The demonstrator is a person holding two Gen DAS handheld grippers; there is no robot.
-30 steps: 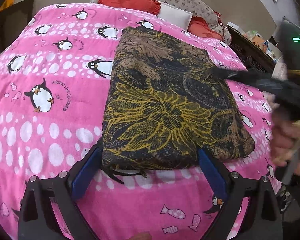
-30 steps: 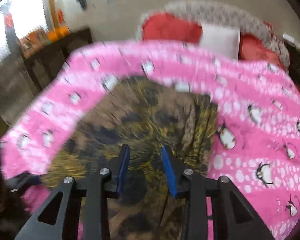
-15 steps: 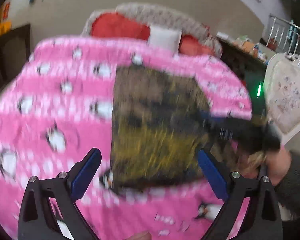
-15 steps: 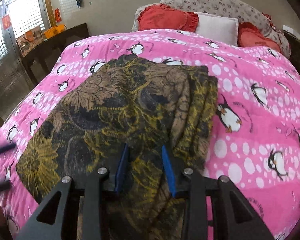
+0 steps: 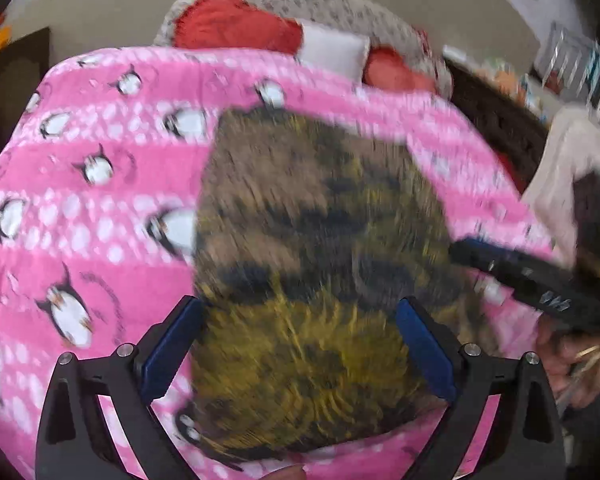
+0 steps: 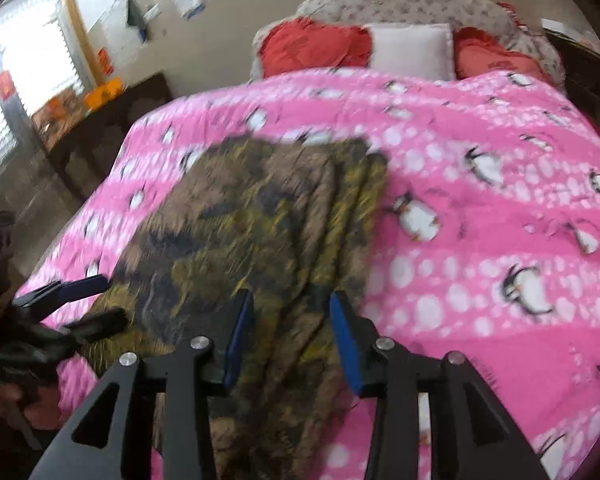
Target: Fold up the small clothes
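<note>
Between folds, by the look of it: folded cloth [image 5: 316, 264] lying flat on the pink blanket [image 5: 92, 216], near its front edge. Left tongs [image 5: 300, 344] spread wide over the cloth's near end, gripping nothing. Right tongs [image 6: 292, 332] just widened to a partial gap above the cloth's right-hand layers; pads seemingly clear of the fabric, though blur hides any contact. Next: picking an edge, pinching it squarely, carrying it across.

Folded cloth [image 5: 312, 264] on bedspread [image 5: 100, 200]
</note>
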